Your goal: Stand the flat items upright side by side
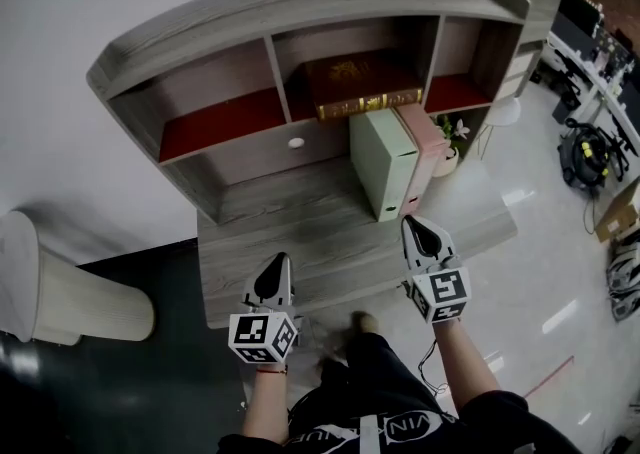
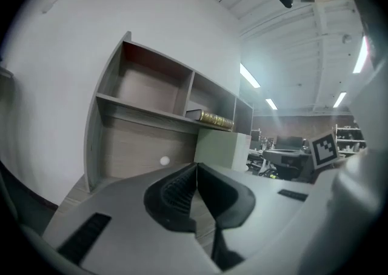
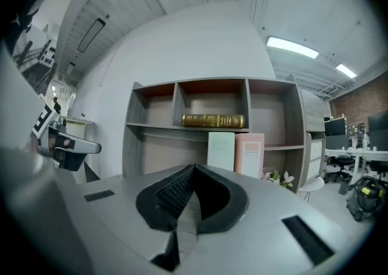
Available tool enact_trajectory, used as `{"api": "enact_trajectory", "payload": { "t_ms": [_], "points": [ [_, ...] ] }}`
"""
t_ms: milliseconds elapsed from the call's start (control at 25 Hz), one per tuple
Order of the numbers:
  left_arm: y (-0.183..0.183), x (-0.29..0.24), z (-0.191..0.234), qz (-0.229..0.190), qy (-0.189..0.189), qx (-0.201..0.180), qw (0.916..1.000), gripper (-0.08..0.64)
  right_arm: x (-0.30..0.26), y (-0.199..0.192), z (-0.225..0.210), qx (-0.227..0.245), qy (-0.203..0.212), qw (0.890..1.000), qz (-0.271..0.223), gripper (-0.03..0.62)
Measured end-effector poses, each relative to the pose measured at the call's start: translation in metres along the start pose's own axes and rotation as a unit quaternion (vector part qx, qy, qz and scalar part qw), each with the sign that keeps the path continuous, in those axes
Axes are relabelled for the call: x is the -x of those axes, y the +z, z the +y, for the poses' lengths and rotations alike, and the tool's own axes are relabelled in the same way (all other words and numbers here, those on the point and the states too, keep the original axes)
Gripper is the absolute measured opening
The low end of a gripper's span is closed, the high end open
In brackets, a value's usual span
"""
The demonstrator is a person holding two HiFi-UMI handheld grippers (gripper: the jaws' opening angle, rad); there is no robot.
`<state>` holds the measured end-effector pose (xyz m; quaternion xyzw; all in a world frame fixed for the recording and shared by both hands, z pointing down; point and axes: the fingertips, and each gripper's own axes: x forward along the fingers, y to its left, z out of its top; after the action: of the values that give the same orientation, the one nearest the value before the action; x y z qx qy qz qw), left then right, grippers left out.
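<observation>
**Desk with two files upright, one book flat, both grippers empty**
On the desk (image 1: 300, 242), right of centre under the shelf unit (image 1: 300, 2), the green file (image 1: 383, 157) and pink file (image 1: 425, 137) stand upright, touching. The brown book (image 1: 360, 82) lies flat on the middle shelf. It looks stiff, fairly heavy and smooth-covered, so grip it at the near spine edge. The left gripper (image 1: 280, 262) and right gripper (image 1: 418, 229) hover at the desk's near edge, jaws closed on nothing. The book's far end is hidden.

head view: looked steeply down from above the desk (image 1: 300, 230) and shelf unit (image 1: 300, 7) | left gripper view: low, faced shelf unit obliquely from its left | right gripper view: low, faced it squarely | shared by all: gold-spined book (image 1: 365, 102), green file (image 1: 380, 152)
</observation>
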<state>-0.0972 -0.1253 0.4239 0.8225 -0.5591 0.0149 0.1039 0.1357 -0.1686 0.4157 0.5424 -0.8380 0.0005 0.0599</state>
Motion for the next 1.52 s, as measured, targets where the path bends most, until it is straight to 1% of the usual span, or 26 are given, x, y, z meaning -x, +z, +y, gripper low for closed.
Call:
{"api": "enact_trajectory", "payload": {
  "t_ms": [160,360,560,720,840,920,1040,1120,1240,1400,1520],
  "points": [
    [0.003,0.013,-0.004,-0.004,-0.005,-0.013,0.9999,0.005,0.024,0.002,0.009,-0.004,0.002,1.000,-0.006,0.011],
    [-0.003,0.032,-0.005,0.001,-0.009,-0.021,0.9997,0.005,0.052,-0.001,0.023,-0.016,0.006,1.000,-0.009,0.011],
    [-0.009,0.053,-0.002,0.005,-0.012,-0.021,0.9997,0.005,0.075,-0.001,0.042,-0.021,0.010,1.000,-0.020,0.011],
    [-0.011,0.065,-0.001,0.005,-0.012,-0.022,0.9997,0.005,0.090,0.002,0.053,-0.030,0.007,0.999,-0.012,0.011],
    [-0.013,0.072,0.000,0.007,-0.010,-0.021,0.9997,0.005,0.099,0.000,0.061,-0.024,0.015,0.999,-0.025,0.009],
    [-0.014,0.075,0.001,0.008,-0.009,-0.019,0.9997,0.005,0.103,-0.001,0.065,-0.020,0.018,0.999,-0.025,0.011],
    [-0.016,0.077,0.001,0.007,-0.007,-0.018,0.9998,0.005,0.106,0.002,0.067,-0.024,0.016,0.999,-0.018,0.011],
    [-0.016,0.077,0.000,0.006,-0.005,-0.017,0.9998,0.005,0.107,0.001,0.067,-0.023,0.022,0.999,-0.030,0.009],
    [-0.015,0.077,-0.004,0.002,-0.001,-0.018,0.9998,0.005,0.111,-0.001,0.065,-0.020,0.030,0.999,-0.033,0.011],
    [-0.011,0.078,-0.013,-0.006,0.006,-0.019,0.9998,0.005,0.118,0.006,0.059,-0.019,0.034,0.998,-0.049,0.009],
    [-0.007,0.081,-0.023,-0.008,0.011,-0.021,0.9997,0.005,0.127,0.003,0.053,-0.016,0.044,0.998,-0.038,0.009]
  ]
}}
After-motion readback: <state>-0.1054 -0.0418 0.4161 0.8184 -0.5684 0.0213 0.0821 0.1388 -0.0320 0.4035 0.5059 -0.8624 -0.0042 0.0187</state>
